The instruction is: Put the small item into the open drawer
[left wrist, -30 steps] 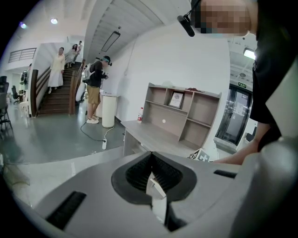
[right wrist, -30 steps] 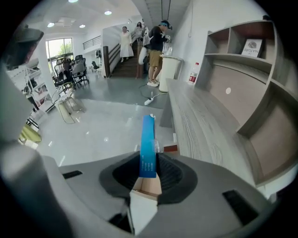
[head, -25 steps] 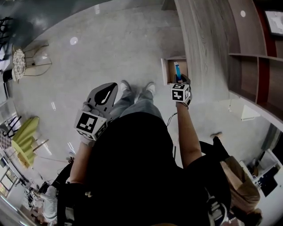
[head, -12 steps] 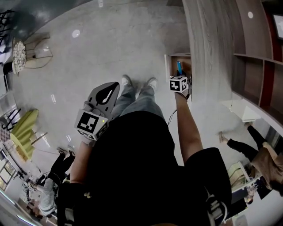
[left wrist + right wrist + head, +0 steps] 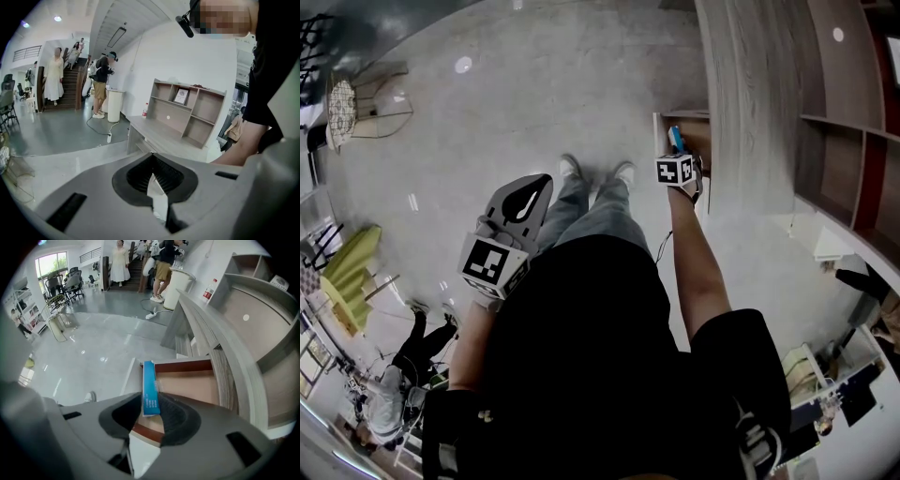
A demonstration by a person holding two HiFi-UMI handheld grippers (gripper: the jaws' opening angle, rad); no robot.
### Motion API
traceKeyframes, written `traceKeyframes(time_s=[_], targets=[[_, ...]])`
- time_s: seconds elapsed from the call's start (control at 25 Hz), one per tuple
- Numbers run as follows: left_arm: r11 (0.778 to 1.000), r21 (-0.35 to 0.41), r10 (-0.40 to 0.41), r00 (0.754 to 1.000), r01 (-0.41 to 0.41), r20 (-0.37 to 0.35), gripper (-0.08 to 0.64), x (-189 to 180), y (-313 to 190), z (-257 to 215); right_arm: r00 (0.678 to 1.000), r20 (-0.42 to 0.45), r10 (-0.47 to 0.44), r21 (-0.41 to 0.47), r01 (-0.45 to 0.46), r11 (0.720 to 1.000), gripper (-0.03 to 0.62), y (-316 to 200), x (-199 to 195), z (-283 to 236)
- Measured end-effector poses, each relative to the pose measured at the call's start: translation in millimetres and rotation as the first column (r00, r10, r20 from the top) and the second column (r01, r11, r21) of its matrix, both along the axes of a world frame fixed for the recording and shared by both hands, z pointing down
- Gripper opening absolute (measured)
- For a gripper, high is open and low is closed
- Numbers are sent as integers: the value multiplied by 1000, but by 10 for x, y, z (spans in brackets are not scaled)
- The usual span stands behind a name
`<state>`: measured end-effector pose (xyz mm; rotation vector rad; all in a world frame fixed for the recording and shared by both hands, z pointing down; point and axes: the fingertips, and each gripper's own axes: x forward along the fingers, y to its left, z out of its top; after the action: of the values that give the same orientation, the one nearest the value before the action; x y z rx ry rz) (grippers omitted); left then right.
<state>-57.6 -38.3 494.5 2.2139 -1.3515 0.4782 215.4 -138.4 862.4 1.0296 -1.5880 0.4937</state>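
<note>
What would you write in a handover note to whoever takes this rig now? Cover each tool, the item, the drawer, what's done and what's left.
Right tool: shut on the blue box, which is held on end at the open drawer.
Left tool: shut with nothing in it, off at the person's left and away from the drawer.
Done: box gripped and brought to the drawer.
Left: lower it in, open the jaws, withdraw.

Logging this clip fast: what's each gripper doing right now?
Left gripper: shut, empty.
Right gripper: shut on the blue box.
</note>
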Motion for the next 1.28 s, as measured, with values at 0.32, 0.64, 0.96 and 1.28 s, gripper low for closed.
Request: traceKeyframes(time_s=[0.32,0.64,0.96,1.28], targets=[[1000,-7,0,1000,0,-11,2,-9,27,-7,998,70,-7,-37,10,999,268,92,-177,30],[1000,2,4,1000,-4,-16,2,-14,48,-2,998,58,-1,32,-1,1000,331,-5,-144,-178],[1000,31,1,999,0,-32,2,-69,10,-45,997,76,-21,133,11,991,331,-249,-237,-620],[995,95,-17,999,22,-51,2,-193,-82,-175,978,198,-70,237,22,971,228,-407,-623,-1400]])
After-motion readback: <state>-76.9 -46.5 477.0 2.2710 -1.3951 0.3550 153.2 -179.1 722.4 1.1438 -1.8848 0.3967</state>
